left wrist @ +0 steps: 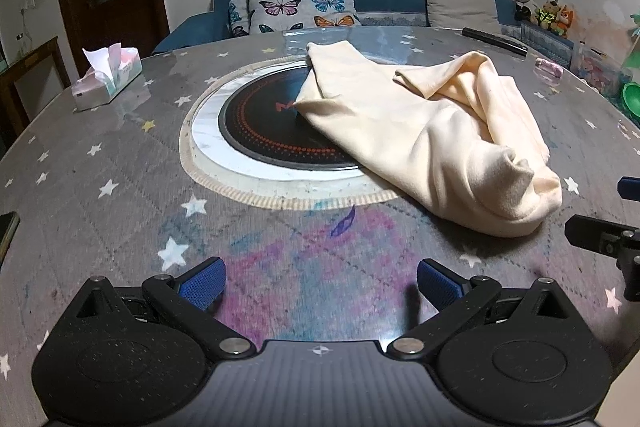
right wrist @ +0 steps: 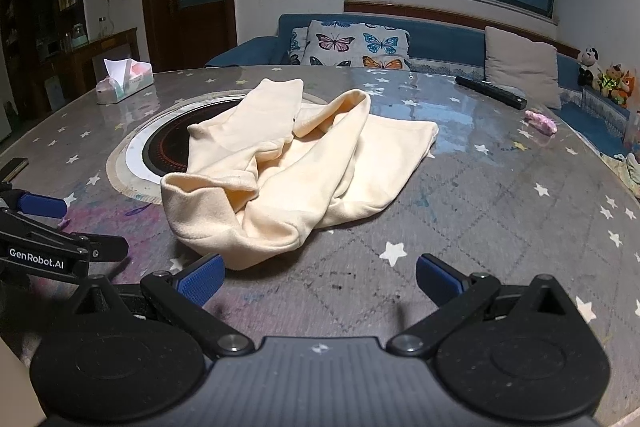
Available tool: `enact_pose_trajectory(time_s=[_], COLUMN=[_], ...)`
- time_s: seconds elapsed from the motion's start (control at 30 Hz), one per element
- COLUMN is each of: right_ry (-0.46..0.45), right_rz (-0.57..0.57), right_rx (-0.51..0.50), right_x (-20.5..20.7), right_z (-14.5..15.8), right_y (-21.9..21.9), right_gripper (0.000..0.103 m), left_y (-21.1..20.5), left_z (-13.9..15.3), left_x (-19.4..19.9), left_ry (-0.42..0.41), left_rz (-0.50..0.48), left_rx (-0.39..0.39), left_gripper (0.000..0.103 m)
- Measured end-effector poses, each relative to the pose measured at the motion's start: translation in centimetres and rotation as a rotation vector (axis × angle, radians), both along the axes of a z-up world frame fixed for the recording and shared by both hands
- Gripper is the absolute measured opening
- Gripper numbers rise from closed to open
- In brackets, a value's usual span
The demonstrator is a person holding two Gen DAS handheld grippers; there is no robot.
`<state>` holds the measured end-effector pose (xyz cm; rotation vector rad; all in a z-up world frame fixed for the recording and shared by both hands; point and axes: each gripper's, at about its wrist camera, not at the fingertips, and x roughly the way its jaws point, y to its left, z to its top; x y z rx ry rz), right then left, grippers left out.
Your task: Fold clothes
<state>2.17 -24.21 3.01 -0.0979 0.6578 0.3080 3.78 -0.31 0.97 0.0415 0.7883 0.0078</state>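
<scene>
I see both my left gripper (left wrist: 321,281) and right gripper (right wrist: 320,279) spread wide and empty above the table (right wrist: 500,195), the crumpled cream garment (right wrist: 288,171) lying just ahead, partly over the round black hob (left wrist: 260,131).

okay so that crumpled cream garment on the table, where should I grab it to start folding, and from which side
Probably the thick rolled hem nearest the grippers. The crumpled cream fleece garment bulges there into a raised lip off the grey star-print tablecloth, so fingers can straddle it. Come in low from the near edge: the open right gripper already faces that hem, and the open left gripper can take its left end.
</scene>
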Motion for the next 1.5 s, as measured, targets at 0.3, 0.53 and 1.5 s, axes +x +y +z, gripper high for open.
enact_pose_trajectory(time_s=[0.3, 0.53, 1.5], right_ry=[-0.006, -0.014, -0.014], right_rz=[0.002, 0.008, 0.006], right_rx=[-0.007, -0.020, -0.033], right_x=[1.3, 2.6, 7.9], right_z=[0.5, 1.2, 2.3], right_y=[-0.3, -0.3, -1.4], right_gripper=[0.103, 0.102, 0.102], left_y=[-0.3, -0.4, -1.2], left_z=[0.7, 1.3, 3.0], left_x=[1.6, 2.9, 6.7], left_ry=[-0.008, -0.013, -0.031], left_rz=[-0.008, -0.013, -0.033], left_rx=[0.005, 0.001, 0.016], left_gripper=[0.103, 0.103, 0.101])
